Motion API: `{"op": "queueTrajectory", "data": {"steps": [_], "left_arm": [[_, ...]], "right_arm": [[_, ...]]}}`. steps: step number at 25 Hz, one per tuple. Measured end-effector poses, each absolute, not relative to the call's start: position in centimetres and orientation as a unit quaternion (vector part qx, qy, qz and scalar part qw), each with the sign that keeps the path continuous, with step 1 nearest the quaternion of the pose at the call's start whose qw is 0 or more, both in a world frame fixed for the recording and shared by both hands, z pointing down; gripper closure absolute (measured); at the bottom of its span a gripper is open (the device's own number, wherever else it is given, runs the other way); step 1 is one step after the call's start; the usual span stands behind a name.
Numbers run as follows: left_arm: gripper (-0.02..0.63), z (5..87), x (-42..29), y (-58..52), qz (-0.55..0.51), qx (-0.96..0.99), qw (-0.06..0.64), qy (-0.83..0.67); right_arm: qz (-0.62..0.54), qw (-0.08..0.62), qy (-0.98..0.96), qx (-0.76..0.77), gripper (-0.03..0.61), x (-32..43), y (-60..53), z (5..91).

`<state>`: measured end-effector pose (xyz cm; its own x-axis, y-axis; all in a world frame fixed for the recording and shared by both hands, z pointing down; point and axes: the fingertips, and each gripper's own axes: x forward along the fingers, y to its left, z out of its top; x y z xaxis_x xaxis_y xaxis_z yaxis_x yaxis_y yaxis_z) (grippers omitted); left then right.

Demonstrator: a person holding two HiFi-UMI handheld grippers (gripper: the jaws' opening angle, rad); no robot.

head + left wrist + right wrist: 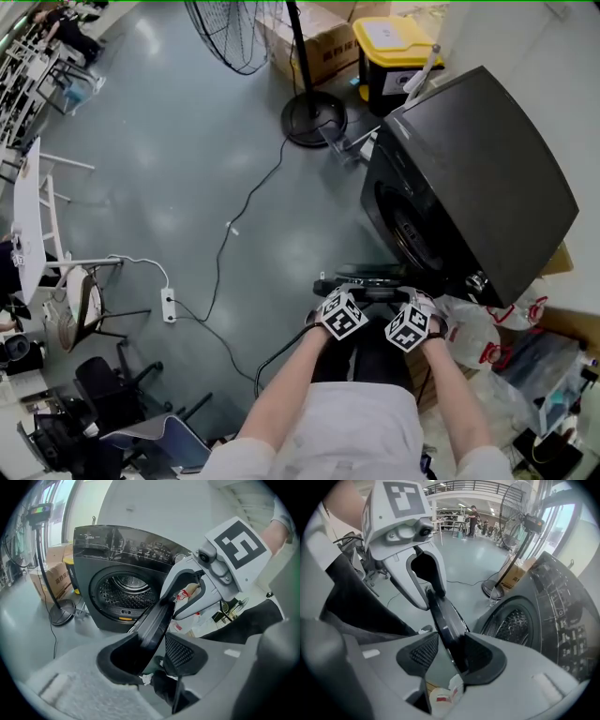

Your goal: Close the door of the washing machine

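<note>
Left tool (152,656) and right tool (452,656) both spread, straddling the open door (157,620) edge-on, with the washer's drum opening (123,592) just beyond it.

The glossy grey floor (178,141) carries the washing machine (487,169), a fan's round base (314,119), a cardboard box (314,42), a yellow-lidded bin (394,56) and a white power strip (170,306).

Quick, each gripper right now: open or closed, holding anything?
Left hand-held gripper: open, door edge between its jaws, not clamped.
Right hand-held gripper: open, same door edge between its jaws.
</note>
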<state>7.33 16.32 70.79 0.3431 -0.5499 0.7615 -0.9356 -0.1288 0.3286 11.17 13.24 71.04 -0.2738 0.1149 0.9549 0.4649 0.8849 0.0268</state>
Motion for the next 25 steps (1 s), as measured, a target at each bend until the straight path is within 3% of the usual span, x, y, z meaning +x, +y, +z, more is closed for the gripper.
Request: {"op": "queueTrajectory", "data": {"steps": [25], "left_arm": [[0.439, 70.8, 4.9, 14.1, 0.224, 0.741, 0.394, -0.495]], "right_arm": [[-0.106, 0.581, -0.799, -0.111, 0.397, 9.1, 11.4, 71.3]]}}
